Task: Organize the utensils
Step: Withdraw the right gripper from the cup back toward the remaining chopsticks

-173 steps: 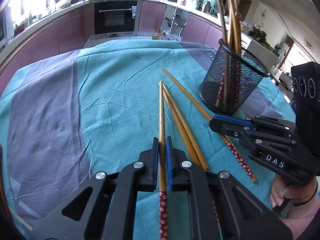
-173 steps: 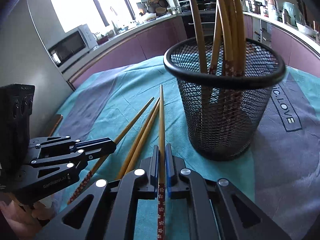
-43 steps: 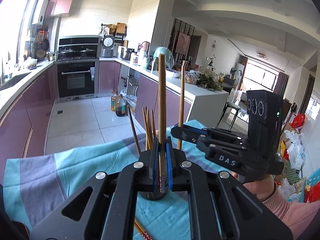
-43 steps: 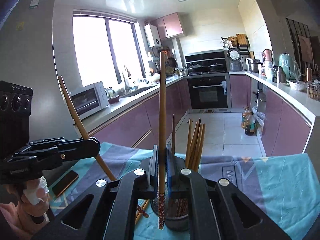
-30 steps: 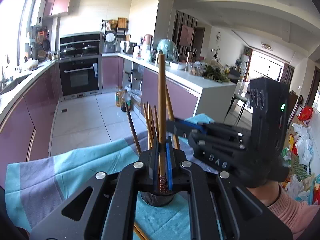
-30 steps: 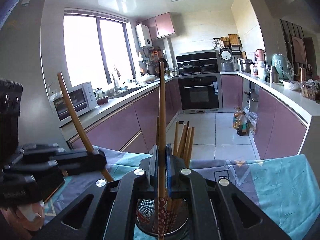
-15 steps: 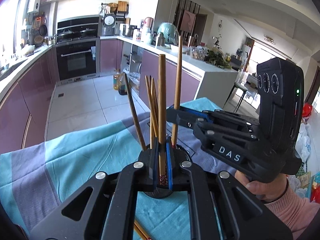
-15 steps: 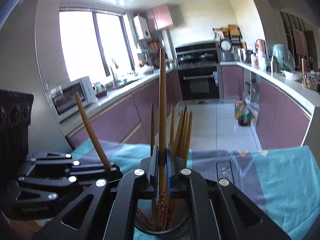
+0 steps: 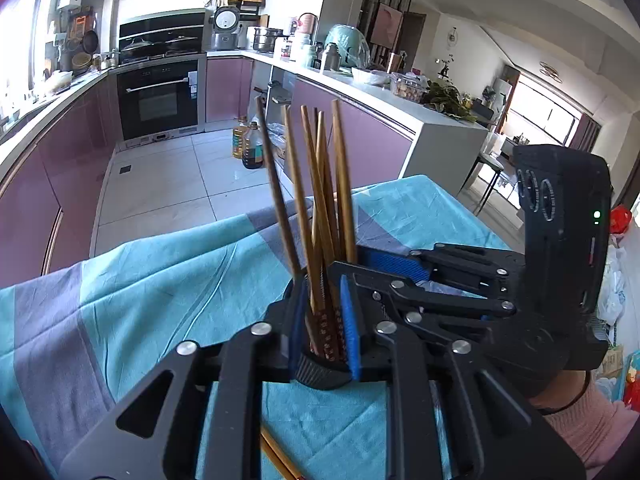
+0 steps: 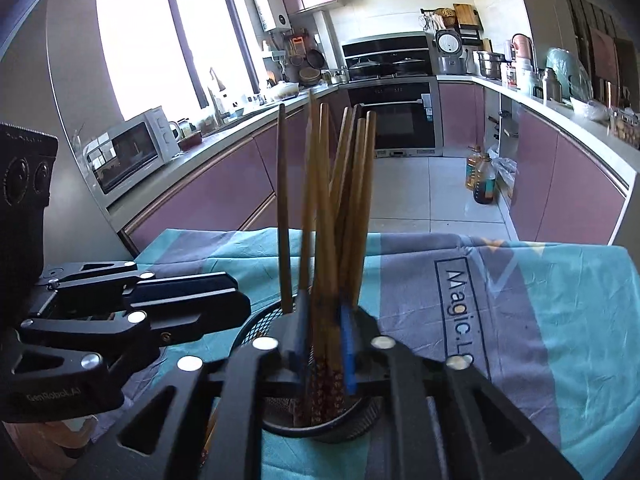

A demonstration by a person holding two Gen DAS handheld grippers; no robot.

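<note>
A black mesh holder [image 9: 320, 378] stands on the teal and grey tablecloth [image 9: 160, 300] with several wooden chopsticks [image 9: 320, 200] upright in it. My left gripper [image 9: 322, 300] hangs just over its rim. Its jaws are opening, and the blue pads stand apart from the chopsticks that show between them. In the right wrist view the same holder [image 10: 256, 326] and chopsticks [image 10: 340, 200] sit under my right gripper [image 10: 323, 320], whose jaws are opening too, pads clear of the sticks. The two grippers meet over the holder, right gripper [image 9: 360, 260] from the right and left gripper [image 10: 240, 294] from the left.
Loose chopsticks [image 9: 280, 460] lie on the cloth near the front edge, below the holder. A hand in a pink sleeve [image 9: 580, 420] holds the right gripper. Beyond the table lie a tiled floor, purple kitchen cabinets and an oven.
Both grippers sank toward the holder. Each had been shut on one chopstick; both jaws now stand apart and those chopsticks rest in the holder with the others.
</note>
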